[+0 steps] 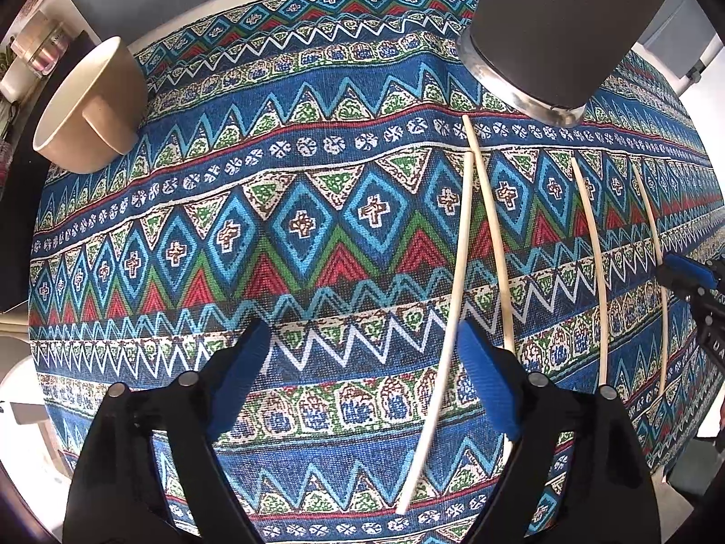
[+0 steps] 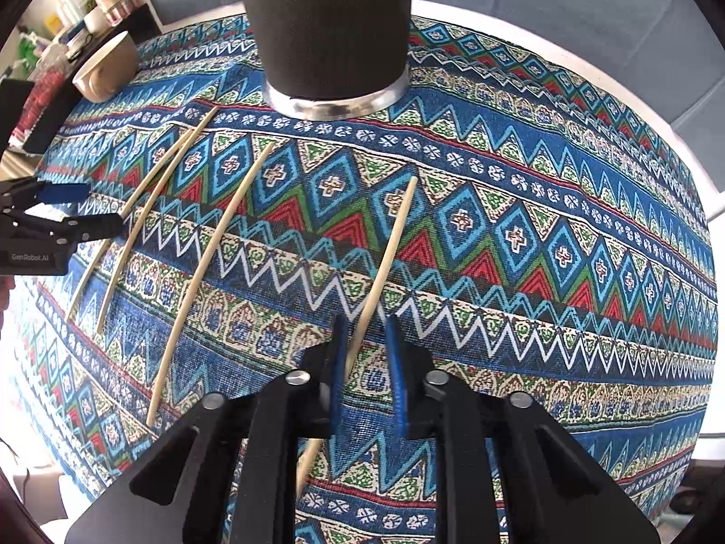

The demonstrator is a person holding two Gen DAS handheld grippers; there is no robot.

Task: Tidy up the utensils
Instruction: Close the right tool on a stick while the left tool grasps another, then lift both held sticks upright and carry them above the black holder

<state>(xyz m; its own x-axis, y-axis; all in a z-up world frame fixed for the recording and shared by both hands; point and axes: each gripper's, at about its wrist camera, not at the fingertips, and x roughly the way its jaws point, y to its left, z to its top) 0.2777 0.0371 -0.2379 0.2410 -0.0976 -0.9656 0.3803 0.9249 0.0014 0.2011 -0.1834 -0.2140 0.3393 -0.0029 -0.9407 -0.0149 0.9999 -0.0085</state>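
Note:
Several pale wooden chopsticks lie on a patterned blue tablecloth. In the left wrist view, my left gripper is open; one chopstick runs just inside its right finger, touching neither pad. A dark cup with a metal base stands at the far right. In the right wrist view, my right gripper is low over the cloth with its jaws narrowed around a chopstick, a gap still showing on both sides. The dark cup stands straight ahead. The left gripper shows at the left.
A beige bowl sits tilted at the table's far left edge, also in the right wrist view. Jars and clutter stand on a shelf beyond it. Other chopsticks lie between the two grippers.

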